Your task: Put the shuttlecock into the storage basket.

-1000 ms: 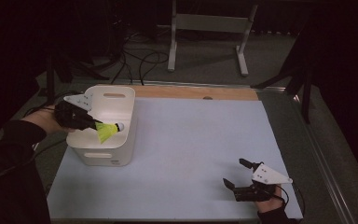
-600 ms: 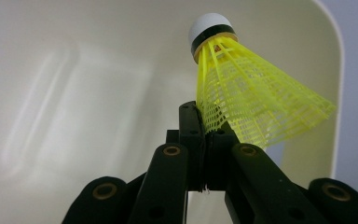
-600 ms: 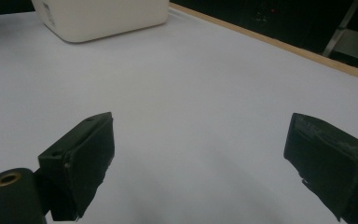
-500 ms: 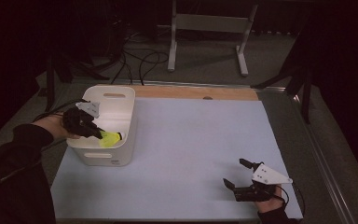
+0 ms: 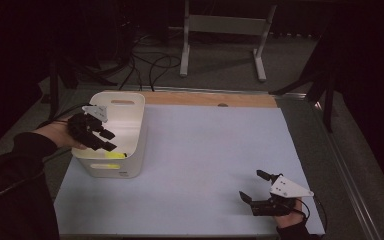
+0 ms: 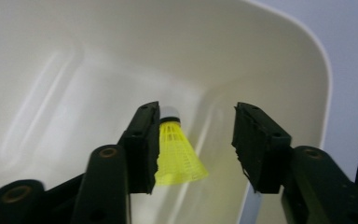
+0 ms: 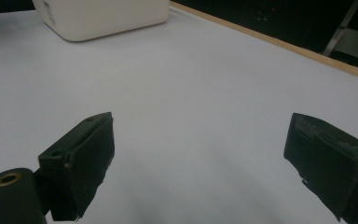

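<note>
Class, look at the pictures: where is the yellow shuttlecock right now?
The yellow shuttlecock lies inside the white bin at the table's left side, beneath the open left gripper, beside one of its jaws.

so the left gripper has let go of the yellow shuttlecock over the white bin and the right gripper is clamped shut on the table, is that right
Not quite. The right gripper is open, not shut: the right gripper view shows its jaws wide apart over the bare table. The rest holds: in the left gripper view the left gripper is open, with the yellow shuttlecock inside the white bin.
</note>
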